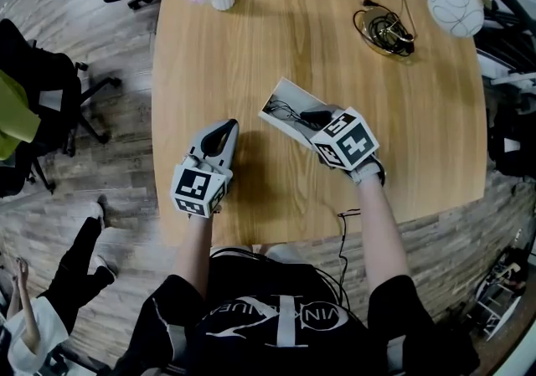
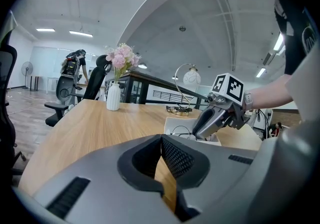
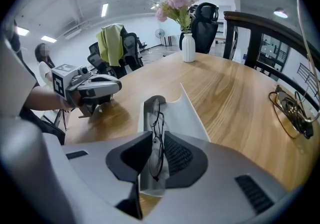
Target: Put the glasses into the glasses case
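Right gripper view is where the right claw [image 3: 157, 137] is best read. Its jaws are set partly apart, and the glasses [image 3: 156, 120] are seen edge-on in the gap between them, with no pad seen to press on the thin frame. The glasses are placed over the open white glasses case [image 3: 185, 114], one lens reaching toward the case's far end. Whether they are fully bedded in the case cannot be told. The case is laid flat on the desk [image 3: 235, 98].

From the head view, the left claw [image 1: 222, 133] is found to the left of the case, apart from it and low over the desk. Its jaws are closed together and nothing is held in them.

The glasses are judged to be very light and fragile: a thin wire frame that would be bent by a hard squeeze, and lenses that could be scratched or smeared by the pads. A hold is best taken on the frame at the bridge or beside a hinge, where the folded arms stiffen it, and only light pressure should be used. The lenses and the loose arm ends are better left untouched. The case is judged to be light and stiff-walled, so it may be pushed across the smooth wood unless it is steadied at its rim.
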`<action>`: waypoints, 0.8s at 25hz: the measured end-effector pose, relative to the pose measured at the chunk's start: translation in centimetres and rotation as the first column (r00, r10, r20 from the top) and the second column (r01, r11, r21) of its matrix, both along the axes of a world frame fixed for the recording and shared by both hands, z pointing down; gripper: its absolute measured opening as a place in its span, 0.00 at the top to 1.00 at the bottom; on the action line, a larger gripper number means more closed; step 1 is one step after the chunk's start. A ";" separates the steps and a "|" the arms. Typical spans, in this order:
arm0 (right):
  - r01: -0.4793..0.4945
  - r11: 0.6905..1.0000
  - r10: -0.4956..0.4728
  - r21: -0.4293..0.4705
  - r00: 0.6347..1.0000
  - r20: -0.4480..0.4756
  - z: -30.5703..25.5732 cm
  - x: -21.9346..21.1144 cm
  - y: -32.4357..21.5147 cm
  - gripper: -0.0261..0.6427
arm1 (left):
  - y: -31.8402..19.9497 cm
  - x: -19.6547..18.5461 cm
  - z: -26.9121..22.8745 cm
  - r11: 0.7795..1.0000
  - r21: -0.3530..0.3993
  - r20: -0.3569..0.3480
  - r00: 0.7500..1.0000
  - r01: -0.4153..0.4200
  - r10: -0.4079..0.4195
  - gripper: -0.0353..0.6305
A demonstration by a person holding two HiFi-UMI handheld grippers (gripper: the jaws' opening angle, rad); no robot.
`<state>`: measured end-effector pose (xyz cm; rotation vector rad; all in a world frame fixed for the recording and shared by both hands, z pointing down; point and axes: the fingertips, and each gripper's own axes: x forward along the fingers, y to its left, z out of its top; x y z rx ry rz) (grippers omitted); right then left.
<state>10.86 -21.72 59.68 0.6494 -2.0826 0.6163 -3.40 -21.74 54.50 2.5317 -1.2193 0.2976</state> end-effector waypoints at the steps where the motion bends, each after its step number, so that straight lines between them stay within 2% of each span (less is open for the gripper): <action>1: 0.001 1.000 -0.001 0.002 1.000 -0.002 0.0 0.0 -0.1 0.84 | 0.0 -0.1 0.0 1.000 -0.002 0.000 1.000 0.001 -0.001 0.92; 10: 0.095 0.995 -0.095 -0.005 0.995 -0.024 0.3 -0.5 0.3 0.83 | 0.0 -0.5 0.1 1.000 -0.010 -0.004 1.000 0.016 -0.016 0.92; 20: 0.074 0.997 -0.074 0.000 0.997 0.012 -0.2 -0.5 -0.2 0.81 | 0.1 -1.1 0.2 1.000 -0.014 -0.006 1.000 0.028 -0.028 0.92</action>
